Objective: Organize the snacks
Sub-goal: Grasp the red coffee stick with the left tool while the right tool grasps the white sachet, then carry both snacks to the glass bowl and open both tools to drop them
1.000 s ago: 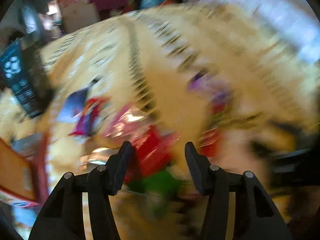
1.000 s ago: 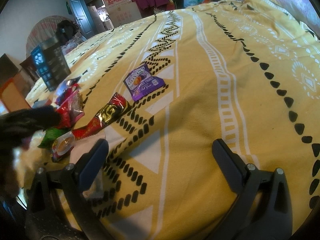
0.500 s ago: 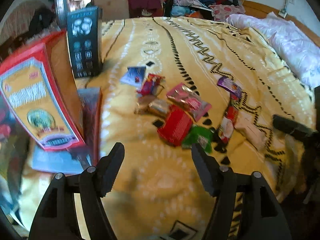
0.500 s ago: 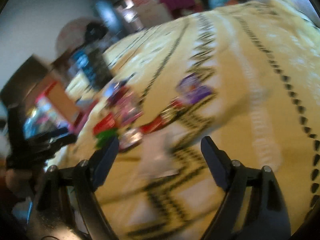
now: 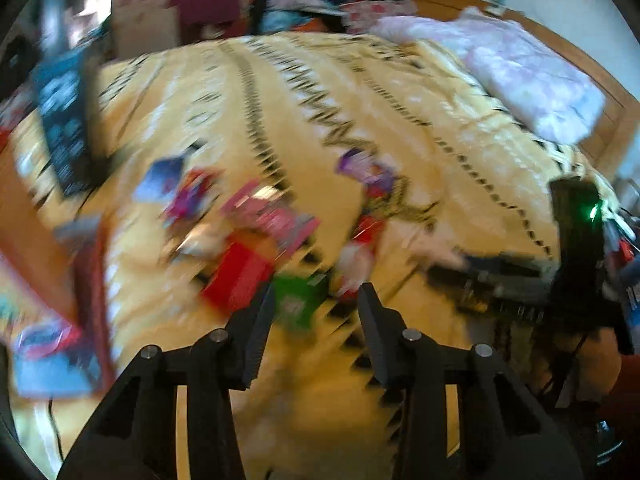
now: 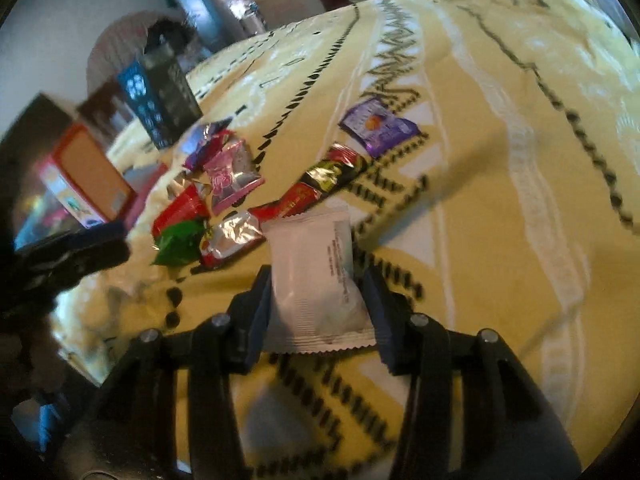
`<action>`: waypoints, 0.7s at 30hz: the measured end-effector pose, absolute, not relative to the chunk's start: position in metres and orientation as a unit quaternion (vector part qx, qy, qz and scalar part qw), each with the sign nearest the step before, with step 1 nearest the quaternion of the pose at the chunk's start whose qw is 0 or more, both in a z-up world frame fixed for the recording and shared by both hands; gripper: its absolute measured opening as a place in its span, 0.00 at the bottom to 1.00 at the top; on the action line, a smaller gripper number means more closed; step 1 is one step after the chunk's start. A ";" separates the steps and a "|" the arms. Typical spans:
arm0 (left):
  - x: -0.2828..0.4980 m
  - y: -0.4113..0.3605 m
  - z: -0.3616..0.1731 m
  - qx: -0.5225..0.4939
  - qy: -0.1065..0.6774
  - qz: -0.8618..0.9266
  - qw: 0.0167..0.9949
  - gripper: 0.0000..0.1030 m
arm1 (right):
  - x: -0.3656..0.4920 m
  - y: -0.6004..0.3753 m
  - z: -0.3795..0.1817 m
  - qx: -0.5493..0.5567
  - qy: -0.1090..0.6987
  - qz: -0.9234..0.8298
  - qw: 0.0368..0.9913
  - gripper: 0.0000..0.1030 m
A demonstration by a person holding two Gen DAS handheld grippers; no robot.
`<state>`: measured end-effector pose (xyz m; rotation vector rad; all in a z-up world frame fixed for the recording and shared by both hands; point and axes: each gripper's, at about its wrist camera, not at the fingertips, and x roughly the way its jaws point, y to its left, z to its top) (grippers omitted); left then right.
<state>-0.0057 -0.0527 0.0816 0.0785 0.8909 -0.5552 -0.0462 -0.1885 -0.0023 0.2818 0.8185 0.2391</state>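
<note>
A white snack packet (image 6: pixel 316 280) lies on the yellow blanket between the fingers of my right gripper (image 6: pixel 318 284). Its jaws are closing and both pads touch the packet's sides. Beyond it sit a long red-and-black bar (image 6: pixel 316 184), a purple packet (image 6: pixel 378 126), a pink packet (image 6: pixel 232 172), a red packet (image 6: pixel 182 210) and a green packet (image 6: pixel 180 240). My left gripper (image 5: pixel 316 300) hovers above the pile with its jaws closing. The green packet (image 5: pixel 296 304) shows through the gap, and the pads do not press on it. The left view is blurred.
A dark blue box (image 6: pixel 160 96) stands upright behind the snacks. An orange-and-red carton (image 6: pixel 84 172) stands at the left edge of the bed. A pale pink quilt (image 5: pixel 528 76) lies at the far right by the wooden bed frame. Clothes and boxes fill the background.
The right gripper's jaws have narrowed from wide apart onto the white packet. The left gripper's jaws have narrowed, and its view has swung to the right across the pile.
</note>
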 end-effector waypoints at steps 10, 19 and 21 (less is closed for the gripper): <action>0.046 -0.121 0.033 0.072 0.469 -0.278 0.835 0.43 | -0.052 -0.194 -0.011 0.150 0.380 0.116 0.905 0.45; 0.032 -0.119 0.031 0.090 0.464 -0.269 0.839 0.17 | -0.059 -0.195 -0.007 0.140 0.372 0.113 0.911 0.45; 0.027 -0.112 0.036 0.086 0.465 -0.263 0.841 0.16 | -0.061 -0.196 -0.006 0.143 0.369 0.112 0.911 0.45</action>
